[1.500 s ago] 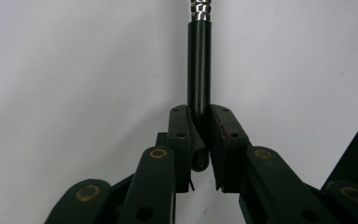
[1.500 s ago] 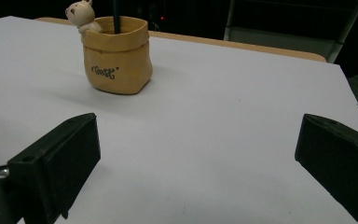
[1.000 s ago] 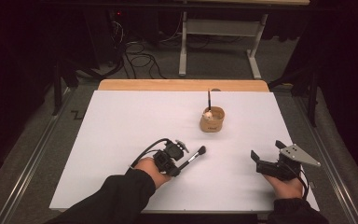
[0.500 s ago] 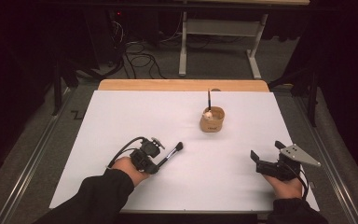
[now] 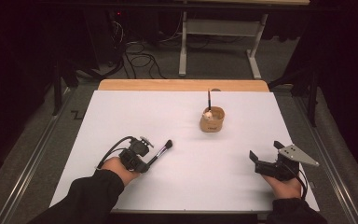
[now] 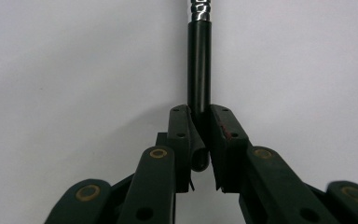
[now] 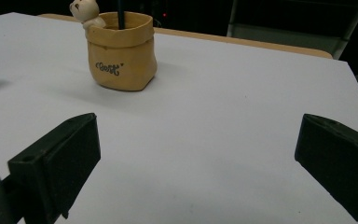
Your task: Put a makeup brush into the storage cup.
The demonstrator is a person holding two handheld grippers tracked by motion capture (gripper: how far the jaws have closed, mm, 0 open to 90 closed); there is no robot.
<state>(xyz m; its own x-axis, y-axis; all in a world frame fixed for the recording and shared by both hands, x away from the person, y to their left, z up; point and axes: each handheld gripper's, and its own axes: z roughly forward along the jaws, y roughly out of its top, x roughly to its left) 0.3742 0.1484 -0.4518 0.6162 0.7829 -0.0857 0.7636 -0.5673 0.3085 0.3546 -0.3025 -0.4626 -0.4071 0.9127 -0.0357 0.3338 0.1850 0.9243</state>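
Brush (image 6: 199,70): slim black handle, silver ferrule (dark bristle tip, high view).

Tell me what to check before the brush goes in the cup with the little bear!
1. Left hand-held gripper shut on the makeup brush: ok, both pads pinch the black handle.
2. Brush lined up: ok, its handle runs straight out along the jaws, bristles pointing toward the cup.
3. Tan cup upright on the white table: ok.
4. Room inside the cup: cannot tell; one dark brush already stands in it beside the bear.
5. Path from brush to cup: ok, bare table between.
6. Right hand-held gripper out of the way: ok, open and holding nothing, near the table's right edge.
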